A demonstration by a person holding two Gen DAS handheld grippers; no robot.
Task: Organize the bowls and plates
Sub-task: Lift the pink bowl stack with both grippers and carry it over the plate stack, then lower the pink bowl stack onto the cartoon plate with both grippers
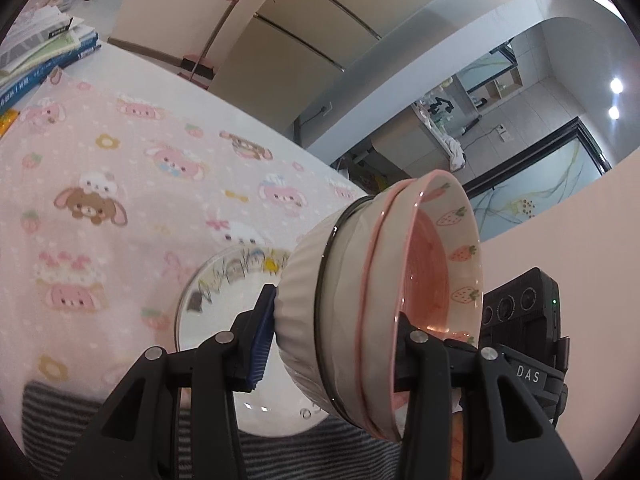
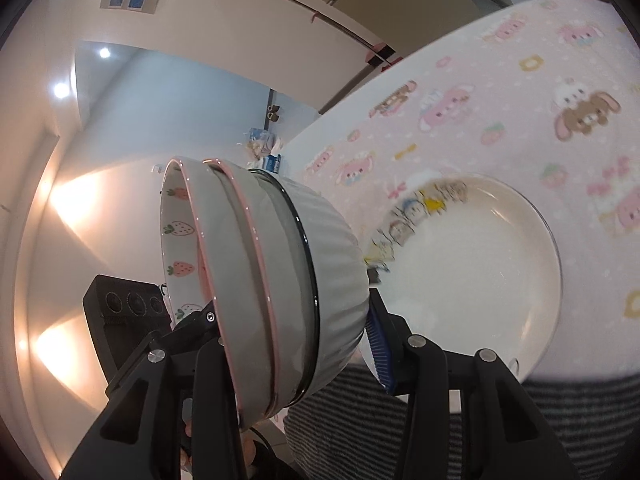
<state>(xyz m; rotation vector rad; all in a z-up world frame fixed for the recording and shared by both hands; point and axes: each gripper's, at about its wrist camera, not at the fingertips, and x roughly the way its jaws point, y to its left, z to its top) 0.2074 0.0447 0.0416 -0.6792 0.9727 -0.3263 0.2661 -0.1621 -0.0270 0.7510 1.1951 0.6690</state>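
Observation:
A stack of nested bowls (image 1: 360,300), a white ribbed bowl outermost and pink-rimmed strawberry bowls inside, is held on its side above the table. My left gripper (image 1: 336,344) is shut on the stack, one finger on the ribbed base, the other inside the rim. My right gripper (image 2: 292,332) is shut on the same bowl stack (image 2: 280,280) from the opposite side. A white plate (image 1: 224,308) with cartoon figures lies on the pink cloth below; it also shows in the right wrist view (image 2: 480,272).
A pink cartoon tablecloth (image 1: 120,184) covers the table. A pile of books (image 1: 44,52) sits at the far left corner. A striped grey cloth (image 2: 560,420) lies at the near edge. The other gripper's camera body (image 1: 524,320) is beside the bowls.

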